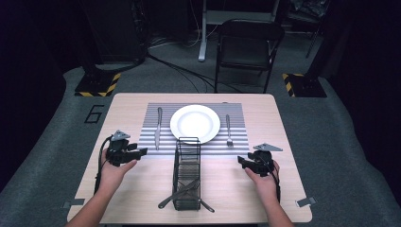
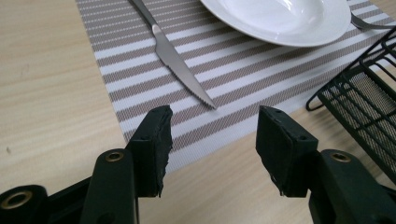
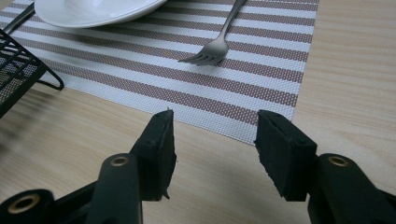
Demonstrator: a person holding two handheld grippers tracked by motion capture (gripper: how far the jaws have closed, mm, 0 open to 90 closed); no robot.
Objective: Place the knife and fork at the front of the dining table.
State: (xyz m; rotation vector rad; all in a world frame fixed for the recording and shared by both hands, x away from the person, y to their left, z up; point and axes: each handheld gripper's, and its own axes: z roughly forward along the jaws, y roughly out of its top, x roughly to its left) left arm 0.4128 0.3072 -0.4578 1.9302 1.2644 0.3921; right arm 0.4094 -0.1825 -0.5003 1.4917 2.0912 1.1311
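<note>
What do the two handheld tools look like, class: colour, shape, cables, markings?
Both are black. The left claw and right claw each have two blocky jaws with rough dark pads and brass-coloured rivets at the joints. A grey three-cornered plate tops each, and a black cable trails back along each wrist. The forearms appear bare, with no sleeves in view.

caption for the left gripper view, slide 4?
Open left gripper hovering at striped placemat edge, knife ahead, white plate beyond.

In the gripper views the white plate (image 2: 280, 18) and black wire caddy (image 2: 364, 102) are cut by frame edges.
</note>
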